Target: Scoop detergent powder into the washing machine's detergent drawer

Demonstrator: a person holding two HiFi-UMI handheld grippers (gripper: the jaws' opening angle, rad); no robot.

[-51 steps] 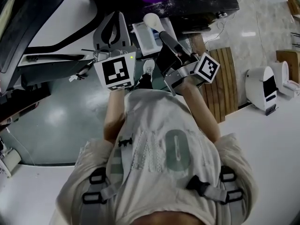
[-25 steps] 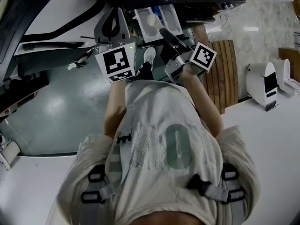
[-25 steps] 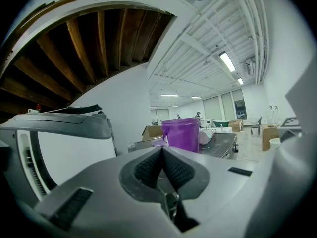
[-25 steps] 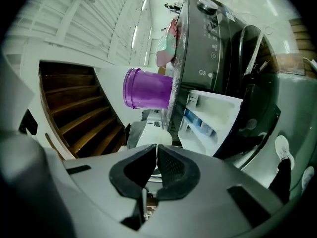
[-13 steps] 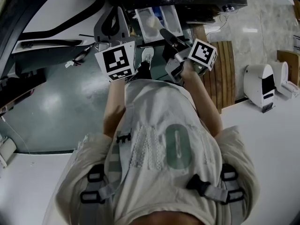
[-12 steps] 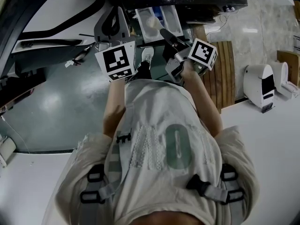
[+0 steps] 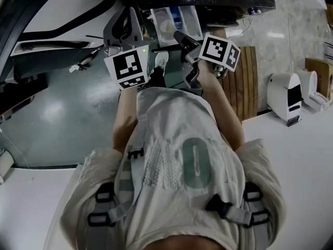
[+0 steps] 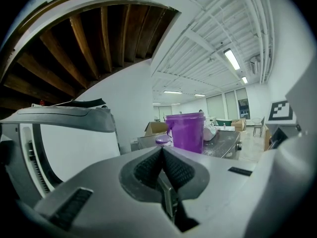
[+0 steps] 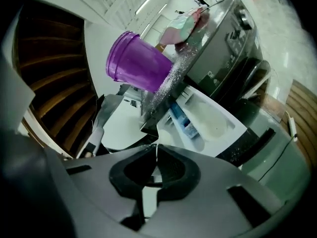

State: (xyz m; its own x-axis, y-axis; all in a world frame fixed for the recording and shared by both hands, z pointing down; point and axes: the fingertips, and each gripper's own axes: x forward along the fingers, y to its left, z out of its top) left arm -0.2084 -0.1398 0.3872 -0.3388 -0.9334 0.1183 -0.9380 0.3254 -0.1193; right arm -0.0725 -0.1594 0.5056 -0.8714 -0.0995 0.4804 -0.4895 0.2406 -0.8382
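**A:** How far along is the task, in your reading?

**B:** I judge it is in the late part. The detergent drawer is pulled out from the washing machine, and pale powder lies in its wide compartment. Some powder is also spilled on the top of the machine, beside the purple cup standing there. What is left, I think, is to empty the scoop fully, put it away and push the drawer in.

**A:** And the 2 grippers?

**B:** The right gripper has its jaws pressed together on a thin white strip. I take this strip for the handle of the scoop, but I cannot separate its bowl from the white drawer behind it. The left gripper has its jaws closed with nothing between them, and it is held aside, to the left of the drawer.

**A:** Which way do the things point?

**B:** The long axis of the drawer runs straight out from the machine front toward the person, with the open side up. The scoop follows the jaws and points at the near end of the drawer. I cannot tell whether it is above the drawer or touching it. The machine looks tilted in the right gripper view, so I judge this gripper is rolled sideways, as for tipping.
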